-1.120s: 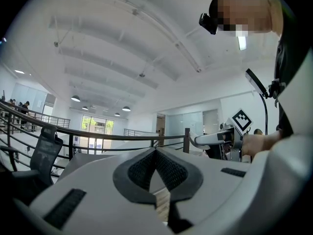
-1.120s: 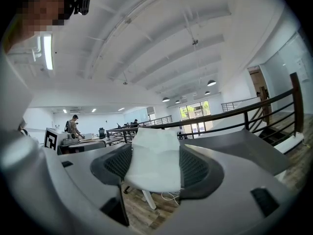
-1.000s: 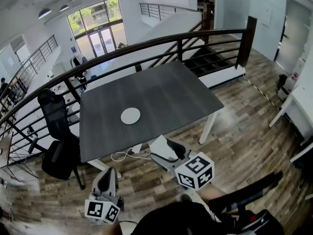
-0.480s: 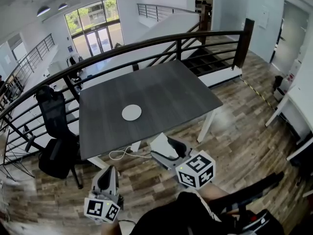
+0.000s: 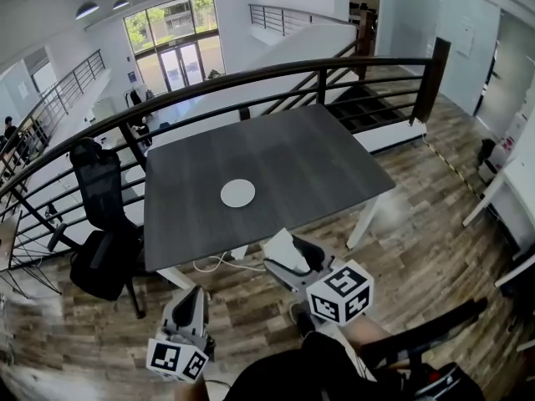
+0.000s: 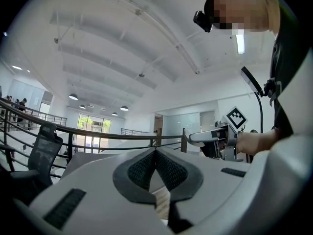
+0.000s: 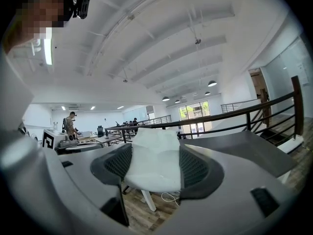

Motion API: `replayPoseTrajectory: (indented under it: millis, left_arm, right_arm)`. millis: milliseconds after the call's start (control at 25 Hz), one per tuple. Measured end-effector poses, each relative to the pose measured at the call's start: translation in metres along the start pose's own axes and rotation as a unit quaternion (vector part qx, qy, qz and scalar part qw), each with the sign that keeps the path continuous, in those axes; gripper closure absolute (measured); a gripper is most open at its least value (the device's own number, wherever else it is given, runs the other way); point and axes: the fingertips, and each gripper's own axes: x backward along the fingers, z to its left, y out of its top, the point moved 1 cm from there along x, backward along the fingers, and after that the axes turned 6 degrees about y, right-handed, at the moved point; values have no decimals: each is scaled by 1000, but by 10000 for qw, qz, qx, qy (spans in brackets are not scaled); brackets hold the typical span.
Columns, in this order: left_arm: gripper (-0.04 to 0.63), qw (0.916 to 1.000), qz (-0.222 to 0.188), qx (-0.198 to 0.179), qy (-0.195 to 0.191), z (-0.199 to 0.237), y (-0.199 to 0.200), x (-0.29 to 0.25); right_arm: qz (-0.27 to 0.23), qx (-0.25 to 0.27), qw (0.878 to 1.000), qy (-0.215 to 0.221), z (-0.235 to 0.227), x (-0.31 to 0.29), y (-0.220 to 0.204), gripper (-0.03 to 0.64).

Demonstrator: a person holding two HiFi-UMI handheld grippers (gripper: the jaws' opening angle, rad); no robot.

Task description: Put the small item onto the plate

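Dark grey rectangular desk (image 5: 284,161) on white legs. Brown wood-plank floor (image 5: 418,241). Dark curved metal railing (image 5: 251,78) behind desk, open hall below. Black mesh office chair (image 5: 99,182) at left. Tall glazed doors (image 5: 171,44) far off, bright daylight. White ribbed ceiling (image 7: 186,38), round pendant lamps (image 7: 212,83).

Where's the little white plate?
In the head view the white plate sits alone near the middle of the dark table, slightly toward the side with the black chair.
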Motion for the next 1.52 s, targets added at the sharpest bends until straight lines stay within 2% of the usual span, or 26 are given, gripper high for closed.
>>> replayPoseTrajectory:
  millis: [120, 280, 400, 600, 1520]
  left_arm:
    - [600, 10000, -10, 20, 92, 7, 5, -15]
    - [600, 10000, -28, -9, 8, 8, 11, -46]
    - [600, 9999, -107, 27, 114, 16, 15, -69]
    - [600, 9994, -249, 76, 223, 27, 28, -109]
    - [600, 9954, 70, -46, 951, 25, 22, -257]
  right_arm:
    - [-2, 51, 9999, 95, -14, -15, 7, 308]
    - [-28, 97, 9998, 198, -41, -33, 16, 308]
    - [5, 273, 9993, 262, -59, -50, 23, 308]
    - [-29, 256, 9990, 373, -91, -75, 38, 308]
    - [5, 222, 9932, 1147, -240, -131, 68, 308]
